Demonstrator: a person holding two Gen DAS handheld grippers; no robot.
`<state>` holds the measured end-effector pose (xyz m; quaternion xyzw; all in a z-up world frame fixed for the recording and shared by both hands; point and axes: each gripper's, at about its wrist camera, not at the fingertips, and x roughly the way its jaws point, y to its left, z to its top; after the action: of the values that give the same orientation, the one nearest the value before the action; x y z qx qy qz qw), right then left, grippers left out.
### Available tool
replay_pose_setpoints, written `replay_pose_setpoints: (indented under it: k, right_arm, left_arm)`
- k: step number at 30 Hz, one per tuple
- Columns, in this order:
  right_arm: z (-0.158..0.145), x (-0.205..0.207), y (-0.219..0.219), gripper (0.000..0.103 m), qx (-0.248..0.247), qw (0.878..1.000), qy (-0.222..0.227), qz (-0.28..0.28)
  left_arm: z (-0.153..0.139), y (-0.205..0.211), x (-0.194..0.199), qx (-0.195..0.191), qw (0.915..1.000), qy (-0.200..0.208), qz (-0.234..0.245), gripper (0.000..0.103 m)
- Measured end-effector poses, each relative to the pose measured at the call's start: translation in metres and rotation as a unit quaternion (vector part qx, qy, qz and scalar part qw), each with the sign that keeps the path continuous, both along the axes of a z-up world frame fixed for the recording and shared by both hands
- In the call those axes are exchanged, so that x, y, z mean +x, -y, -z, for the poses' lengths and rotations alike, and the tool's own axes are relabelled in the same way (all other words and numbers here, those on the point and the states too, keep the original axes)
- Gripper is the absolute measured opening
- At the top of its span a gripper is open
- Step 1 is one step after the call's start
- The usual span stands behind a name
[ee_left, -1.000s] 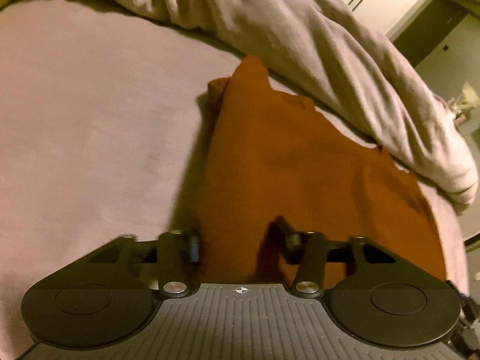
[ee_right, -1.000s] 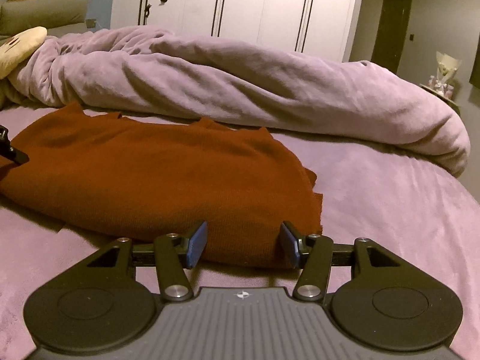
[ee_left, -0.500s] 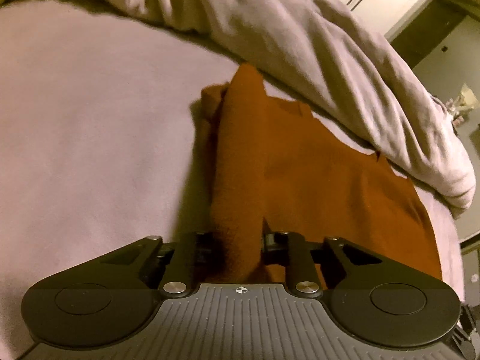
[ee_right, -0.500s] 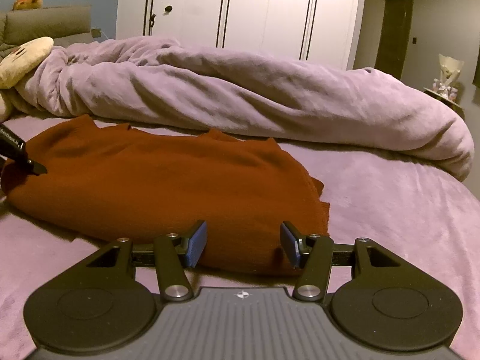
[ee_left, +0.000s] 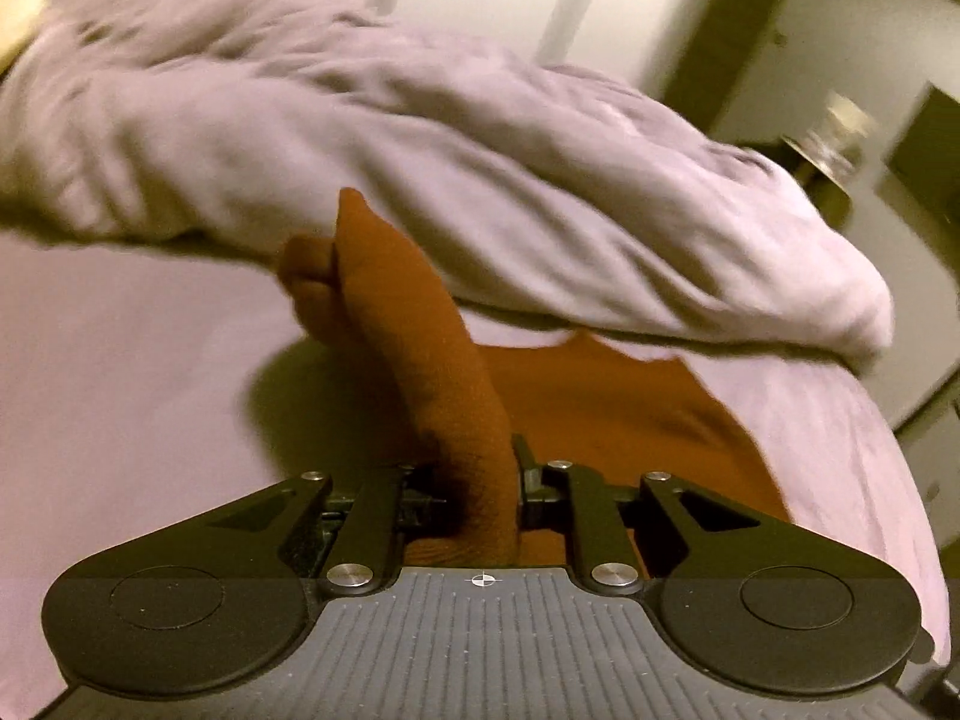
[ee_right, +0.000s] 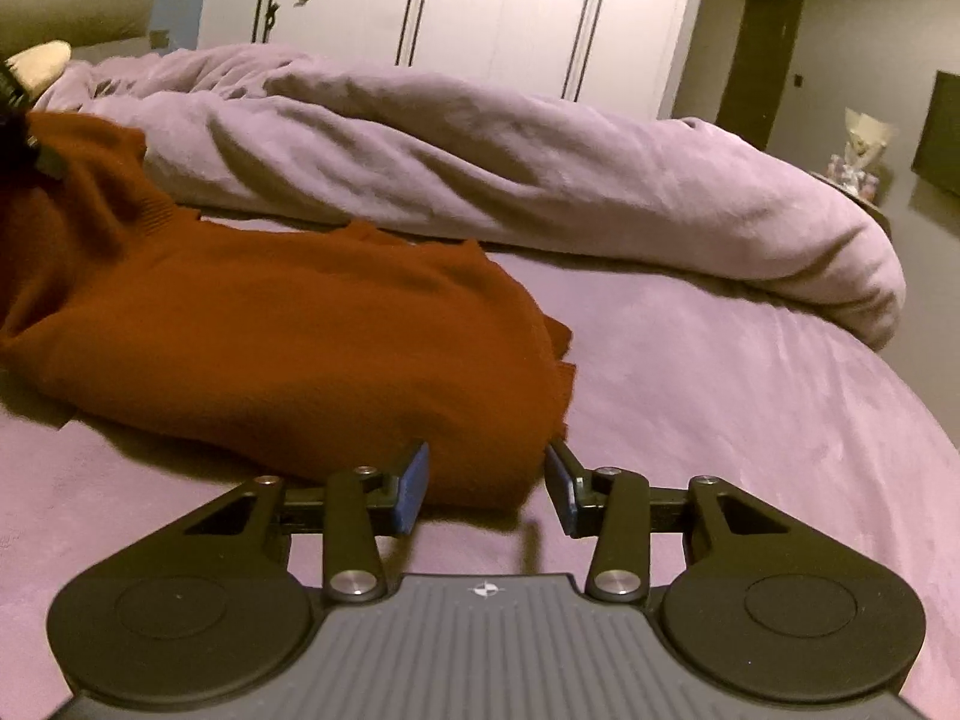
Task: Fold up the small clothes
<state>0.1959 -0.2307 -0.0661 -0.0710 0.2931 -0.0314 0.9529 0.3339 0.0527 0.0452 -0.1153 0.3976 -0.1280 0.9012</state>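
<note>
A rust-orange knitted garment [ee_right: 288, 330] lies on the purple bed sheet [ee_right: 750, 420]. My left gripper [ee_left: 474, 480] is shut on a bunched edge of the garment [ee_left: 420, 324] and holds that end lifted off the bed. The left gripper also shows at the far left of the right wrist view [ee_right: 24, 144], gripping the raised end. My right gripper [ee_right: 486, 480] is open, its blue-padded fingers on either side of the garment's near right corner, low over the sheet.
A rumpled lilac duvet [ee_right: 480, 156] runs across the bed behind the garment. White wardrobe doors [ee_right: 480, 6] stand beyond it. A bedside table with small items [ee_right: 858, 168] is at the right. A cream pillow [ee_right: 42, 60] lies at the far left.
My left gripper closed on the garment's edge and lifted it up off the bed. My right gripper moved slightly toward the garment's corner and stayed open.
</note>
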Motion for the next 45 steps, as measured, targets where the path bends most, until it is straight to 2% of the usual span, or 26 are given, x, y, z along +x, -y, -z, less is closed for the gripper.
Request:
replay_pose_setpoints:
  k: [4, 7, 8, 9, 10, 12, 15, 16, 17, 20, 24, 28, 30, 33, 35, 37, 39, 40, 41, 45]
  right_arm:
    - [-0.001, -0.006, 0.008, 0.042, 0.008, 1.000, 0.003, 0.008]
    - [-0.003, -0.011, 0.013, 0.042, 0.008, 1.000, 0.005, 0.011]
    - [-0.003, -0.011, 0.014, 0.042, 0.008, 1.000, 0.005, 0.011]
    - [-0.003, -0.013, 0.015, 0.042, 0.007, 1.000, 0.003, 0.011]
    - [-0.003, -0.012, 0.015, 0.042, 0.007, 1.000, 0.000, 0.010]
    - [-0.003, -0.013, 0.016, 0.042, 0.004, 1.000, -0.003, 0.005]
    - [-0.007, -0.015, 0.019, 0.042, 0.000, 1.000, 0.001, 0.003]
    - [-0.008, -0.015, 0.020, 0.042, 0.003, 1.000, 0.003, 0.005]
    - [-0.010, -0.015, 0.021, 0.042, 0.007, 1.000, 0.005, 0.006]
    - [-0.018, -0.011, 0.016, 0.042, 0.028, 1.000, 0.014, 0.002]
    - [-0.032, 0.000, -0.009, 0.039, 0.050, 0.998, 0.027, -0.039]
    - [-0.045, 0.018, -0.039, 0.019, 0.079, 0.991, 0.041, -0.099]
    - [-0.050, 0.031, -0.055, 0.013, 0.082, 0.989, 0.040, -0.118]
    - [-0.047, 0.055, -0.069, 0.012, 0.109, 0.984, 0.010, -0.141]
    - [-0.034, 0.073, -0.072, 0.012, 0.117, 0.981, -0.036, -0.151]
    - [-0.014, 0.085, -0.070, 0.012, 0.073, 0.986, -0.085, -0.125]
    - [-0.010, 0.079, -0.056, 0.014, 0.084, 0.988, -0.069, -0.111]
    - [-0.010, 0.078, -0.050, 0.021, 0.092, 0.988, -0.074, -0.099]
    - [-0.013, 0.078, -0.043, 0.023, 0.107, 0.987, -0.078, -0.087]
    - [-0.033, 0.084, -0.022, 0.026, 0.202, 0.974, -0.077, -0.066]
  left_arm:
    - [0.015, 0.065, 0.001, 0.036, 0.9978, 0.003, 0.056, 0.018]
    - [0.052, 0.092, 0.002, 0.035, 0.9972, -0.032, 0.058, 0.022]
    - [0.064, 0.096, -0.002, 0.034, 0.9970, -0.039, 0.058, 0.027]
    - [0.071, 0.099, -0.005, 0.036, 0.9969, -0.036, 0.059, 0.027]
    - [0.071, 0.101, -0.012, 0.046, 0.9967, -0.019, 0.064, 0.030]
    - [0.061, 0.101, -0.024, 0.059, 0.9948, 0.002, 0.083, 0.043]
    - [0.034, 0.081, -0.048, 0.014, 0.9958, 0.027, 0.086, 0.062]
    - [0.027, 0.071, -0.056, 0.008, 0.9966, 0.036, 0.074, 0.069]
    - [0.022, 0.060, -0.063, 0.008, 0.9973, 0.049, 0.055, 0.071]
    - [0.025, 0.033, -0.073, 0.042, 0.9976, 0.054, -0.012, 0.071]
    - [0.051, 0.008, -0.071, 0.058, 0.9966, 0.000, -0.059, 0.071]
    - [0.068, 0.001, -0.068, 0.049, 0.9961, -0.024, -0.070, 0.071]
    - [0.073, 0.002, -0.066, 0.040, 0.9962, -0.028, -0.072, 0.073]
    - [0.077, 0.004, -0.062, 0.043, 0.9962, -0.026, -0.071, 0.077]
    - [0.077, 0.003, -0.063, 0.039, 0.9968, -0.026, -0.065, 0.080]
    - [0.080, 0.001, -0.061, 0.034, 0.9972, -0.025, -0.061, 0.081]
    - [0.082, 0.000, -0.061, 0.038, 0.9974, -0.022, -0.056, 0.083]
    - [0.083, 0.001, -0.061, 0.039, 0.9973, -0.022, -0.058, 0.084]
    - [0.084, 0.000, -0.061, 0.035, 0.9975, -0.021, -0.058, 0.084]
    - [0.087, -0.003, -0.061, 0.022, 0.9976, -0.022, -0.061, 0.085]
